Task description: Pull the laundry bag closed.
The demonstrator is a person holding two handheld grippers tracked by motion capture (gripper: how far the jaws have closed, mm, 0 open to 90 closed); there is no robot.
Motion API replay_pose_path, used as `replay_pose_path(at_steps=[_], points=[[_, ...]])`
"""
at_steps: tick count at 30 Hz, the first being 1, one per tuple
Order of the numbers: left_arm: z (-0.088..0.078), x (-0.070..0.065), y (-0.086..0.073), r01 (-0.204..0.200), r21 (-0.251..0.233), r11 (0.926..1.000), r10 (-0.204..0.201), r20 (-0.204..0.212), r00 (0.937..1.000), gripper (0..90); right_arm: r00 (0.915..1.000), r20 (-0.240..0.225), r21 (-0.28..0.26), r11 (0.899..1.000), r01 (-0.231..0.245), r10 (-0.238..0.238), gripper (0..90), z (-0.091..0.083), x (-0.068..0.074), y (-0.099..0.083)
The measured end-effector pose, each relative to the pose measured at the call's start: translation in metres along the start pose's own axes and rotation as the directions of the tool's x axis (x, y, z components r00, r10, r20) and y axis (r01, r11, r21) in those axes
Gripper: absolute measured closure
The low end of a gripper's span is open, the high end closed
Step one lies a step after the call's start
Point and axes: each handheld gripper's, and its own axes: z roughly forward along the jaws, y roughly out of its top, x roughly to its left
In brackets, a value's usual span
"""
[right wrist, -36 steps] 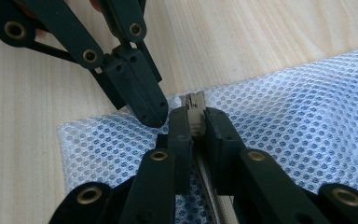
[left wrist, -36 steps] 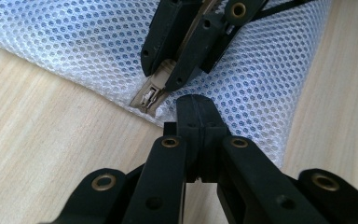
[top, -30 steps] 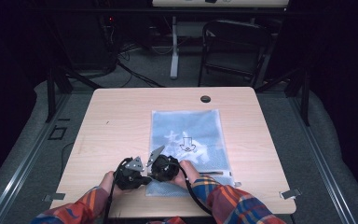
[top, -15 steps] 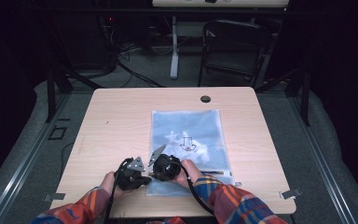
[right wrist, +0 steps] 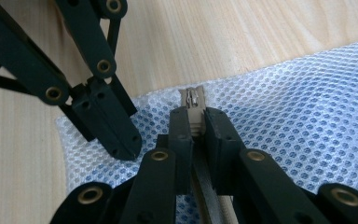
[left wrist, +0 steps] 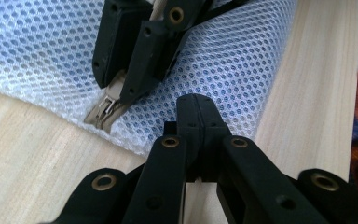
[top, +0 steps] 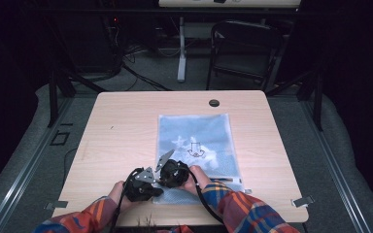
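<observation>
Gripping the zipper pull (right wrist: 194,103), the right gripper (right wrist: 195,122) hides the tab; left gripper (left wrist: 197,122) jaws clenched on mesh bag (top: 196,141) near the worktop's (top: 126,121) front edge.

From up high my two grippers sit so close together at the near edge of the mesh bag (top: 196,141) that I honestly can't make out the jaws or the zipper from there, way too small and dark. My left gripper (left wrist: 196,109) has its tips pressed down on the mesh, and whether any fabric is actually caught between them is hidden. On my right gripper (right wrist: 196,122) the jaws cover most of the zipper pull (right wrist: 194,99), so just its tan end pokes out, and the zipper tape under it runs off the bottom edge.
</observation>
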Motion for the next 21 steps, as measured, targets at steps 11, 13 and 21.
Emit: replay_pose_path(at_steps=[11,13,21], points=[[-0.001,0.001,-0.002,0.029,0.004,0.9996,-0.029,-0.001,0.9996,90.0,0.9998,0.008,0.008,1.000,0.017,-0.017,82.2,-0.009,-0.002,-0.005],[-0.002,0.003,-0.002,0.039,-0.001,0.9992,-0.039,0.001,0.9992,90.0,0.9999,0.001,0.011,1.000,0.010,-0.010,82.2,-0.011,-0.005,-0.006],[-0.008,0.006,0.002,0.030,-0.009,0.9995,-0.030,-0.029,0.9991,79.6,1.0000,0.002,-0.003,1.000,0.007,-0.007,82.2,-0.003,-0.002,-0.005]])
